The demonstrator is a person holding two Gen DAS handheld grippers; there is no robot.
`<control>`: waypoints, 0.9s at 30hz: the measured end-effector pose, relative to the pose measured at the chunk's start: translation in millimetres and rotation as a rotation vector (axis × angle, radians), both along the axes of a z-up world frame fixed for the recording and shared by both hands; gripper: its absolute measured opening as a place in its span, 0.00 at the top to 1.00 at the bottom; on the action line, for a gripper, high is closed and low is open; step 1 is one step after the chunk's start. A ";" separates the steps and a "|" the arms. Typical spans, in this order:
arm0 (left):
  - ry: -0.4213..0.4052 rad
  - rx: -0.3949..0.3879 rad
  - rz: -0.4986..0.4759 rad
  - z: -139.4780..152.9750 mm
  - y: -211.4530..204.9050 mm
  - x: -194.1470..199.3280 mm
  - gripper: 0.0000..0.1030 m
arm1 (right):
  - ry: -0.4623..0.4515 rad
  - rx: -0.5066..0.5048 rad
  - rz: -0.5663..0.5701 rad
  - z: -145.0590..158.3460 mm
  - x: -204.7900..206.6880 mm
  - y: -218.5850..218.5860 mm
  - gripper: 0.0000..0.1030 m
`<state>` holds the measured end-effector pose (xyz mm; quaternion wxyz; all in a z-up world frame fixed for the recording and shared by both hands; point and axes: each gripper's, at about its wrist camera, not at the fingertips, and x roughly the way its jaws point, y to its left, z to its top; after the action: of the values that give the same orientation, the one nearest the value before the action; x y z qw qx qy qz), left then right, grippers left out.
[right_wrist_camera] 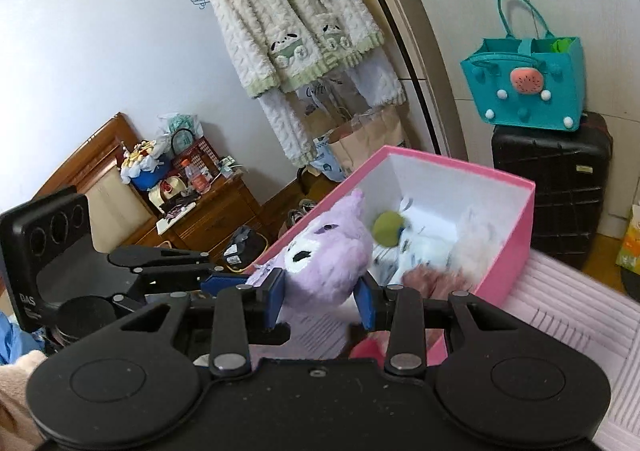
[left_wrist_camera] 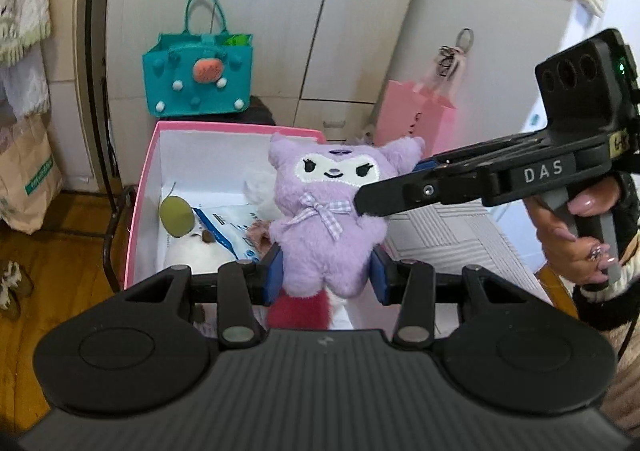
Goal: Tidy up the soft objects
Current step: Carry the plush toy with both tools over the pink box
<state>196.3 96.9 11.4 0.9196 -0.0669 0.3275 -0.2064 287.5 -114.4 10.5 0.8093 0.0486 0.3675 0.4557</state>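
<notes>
Both grippers' fingers [left_wrist_camera: 276, 275] clamp the purple plush [left_wrist_camera: 328, 211], seemingly above the pink box [left_wrist_camera: 140, 187].

The purple toy [left_wrist_camera: 328, 219] is soft, fluffy cloth. The pink box [left_wrist_camera: 142, 187] looks like smooth, matt card. The teal bag [left_wrist_camera: 198, 79] looks like felt. The floor [left_wrist_camera: 60, 251] is shiny wood.

A teal bag [right_wrist_camera: 528, 87] stands on a black suitcase [right_wrist_camera: 552, 191], against white cupboard doors [left_wrist_camera: 280, 11]. A pink paper bag [left_wrist_camera: 416, 119] leans by the cupboard's right door. A fleecy cardigan [right_wrist_camera: 296, 23] hangs on the wall above brown paper bags [right_wrist_camera: 368, 139], and a wooden nightstand [right_wrist_camera: 208, 211] carries a blue bowl [right_wrist_camera: 146, 175] and clutter.
</notes>
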 end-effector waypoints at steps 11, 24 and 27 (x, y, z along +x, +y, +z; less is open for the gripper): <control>0.084 0.049 0.063 -37.7 9.5 49.7 0.59 | 0.026 -0.034 0.004 -44.3 52.2 26.1 0.58; 0.088 0.003 0.107 -45.7 7.8 41.4 0.56 | -0.302 -0.169 -0.025 -39.7 25.9 33.5 0.47; 0.072 0.013 0.131 -47.7 4.8 32.7 0.55 | -0.319 -0.164 -0.045 -37.7 15.0 26.8 0.44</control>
<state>229.1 101.7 -36.4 0.9191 -0.0897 0.3568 -0.1410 302.5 -87.6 -27.2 0.8686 -0.0822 0.2692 0.4079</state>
